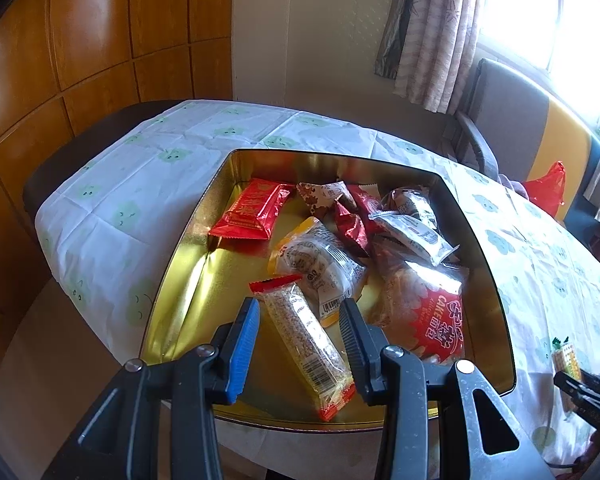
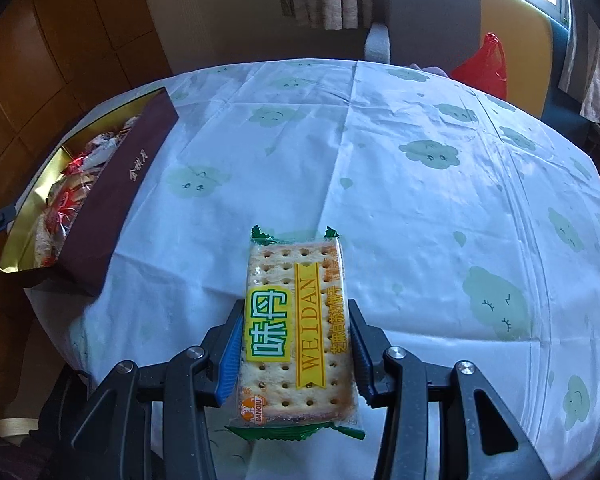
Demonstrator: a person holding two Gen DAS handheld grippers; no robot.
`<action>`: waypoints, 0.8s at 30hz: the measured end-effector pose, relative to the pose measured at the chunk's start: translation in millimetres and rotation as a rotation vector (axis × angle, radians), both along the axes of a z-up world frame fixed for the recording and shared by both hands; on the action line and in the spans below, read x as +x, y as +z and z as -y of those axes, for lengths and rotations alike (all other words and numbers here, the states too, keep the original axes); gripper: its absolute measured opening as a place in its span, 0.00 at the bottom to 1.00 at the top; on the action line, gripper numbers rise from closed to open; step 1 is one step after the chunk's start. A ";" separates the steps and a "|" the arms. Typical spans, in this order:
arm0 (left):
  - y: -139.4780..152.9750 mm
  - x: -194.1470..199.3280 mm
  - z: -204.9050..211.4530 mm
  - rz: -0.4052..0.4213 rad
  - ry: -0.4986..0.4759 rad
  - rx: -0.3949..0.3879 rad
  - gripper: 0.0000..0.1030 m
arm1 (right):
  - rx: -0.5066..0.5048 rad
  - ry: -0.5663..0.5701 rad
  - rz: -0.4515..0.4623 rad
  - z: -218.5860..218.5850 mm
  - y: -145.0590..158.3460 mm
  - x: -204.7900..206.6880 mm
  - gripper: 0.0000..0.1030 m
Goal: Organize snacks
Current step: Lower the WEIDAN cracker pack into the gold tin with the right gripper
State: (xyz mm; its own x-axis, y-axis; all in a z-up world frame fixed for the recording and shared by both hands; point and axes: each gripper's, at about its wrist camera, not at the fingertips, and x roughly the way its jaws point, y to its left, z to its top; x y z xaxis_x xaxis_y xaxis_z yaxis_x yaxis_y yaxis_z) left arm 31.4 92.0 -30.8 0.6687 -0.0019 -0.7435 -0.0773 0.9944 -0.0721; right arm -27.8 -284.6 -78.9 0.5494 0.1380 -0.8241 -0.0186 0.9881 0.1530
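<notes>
A gold-lined tin [image 1: 332, 157] with maroon outer walls [image 2: 128, 192] stands on the table and holds several snack packets. Among them are a red packet [image 1: 252, 210], a round pastry in a yellow wrapper [image 1: 316, 264] and a clear packet marked CAKE [image 1: 432, 312]. My left gripper [image 1: 300, 308] hovers open over the tin. A sesame bar [image 1: 306, 332] lies on the tin floor between its fingers, touching neither pad. My right gripper [image 2: 296, 308] is shut on a green-edged cracker packet [image 2: 296, 320], held above the tablecloth to the right of the tin. That packet [image 1: 565, 360] also shows at the left wrist view's right edge.
The table wears a white cloth with green cloud faces [image 2: 420, 184]. A grey and yellow chair [image 1: 512, 120] with a red plastic bag [image 2: 486, 64] stands behind the table, under a curtained window [image 1: 440, 28]. Wooden cabinet doors [image 1: 80, 52] line the left side.
</notes>
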 end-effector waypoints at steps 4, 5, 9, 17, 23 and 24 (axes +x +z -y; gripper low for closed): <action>-0.1 -0.1 -4.0 0.009 0.013 -0.001 0.41 | 0.032 0.071 0.028 -23.2 18.9 9.9 0.46; 0.2 -0.1 -5.3 0.011 0.019 0.000 0.41 | 0.036 0.090 0.033 -30.0 23.1 12.2 0.46; 3.4 -0.3 -14.8 0.034 0.058 0.010 0.41 | 0.061 0.190 0.068 -67.8 45.4 25.3 0.46; 5.7 2.6 -42.4 0.056 0.143 0.000 0.41 | 0.107 0.402 0.138 -169.8 82.3 62.4 0.46; -2.6 5.7 -46.5 0.031 0.145 -0.015 0.41 | 0.118 0.522 0.051 -237.6 52.0 88.6 0.47; -4.1 6.2 -46.7 0.026 0.144 -0.017 0.41 | 0.127 0.529 0.019 -243.2 43.8 92.3 0.47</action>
State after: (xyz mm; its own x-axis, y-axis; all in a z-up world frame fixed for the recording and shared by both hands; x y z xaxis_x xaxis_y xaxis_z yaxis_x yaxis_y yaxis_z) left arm 37.6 138.7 -34.9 0.6821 0.0833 -0.7265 -0.2170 0.9718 -0.0923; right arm 64.5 -41.3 -35.1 0.3925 0.4976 -0.7735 -0.5118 0.8169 0.2659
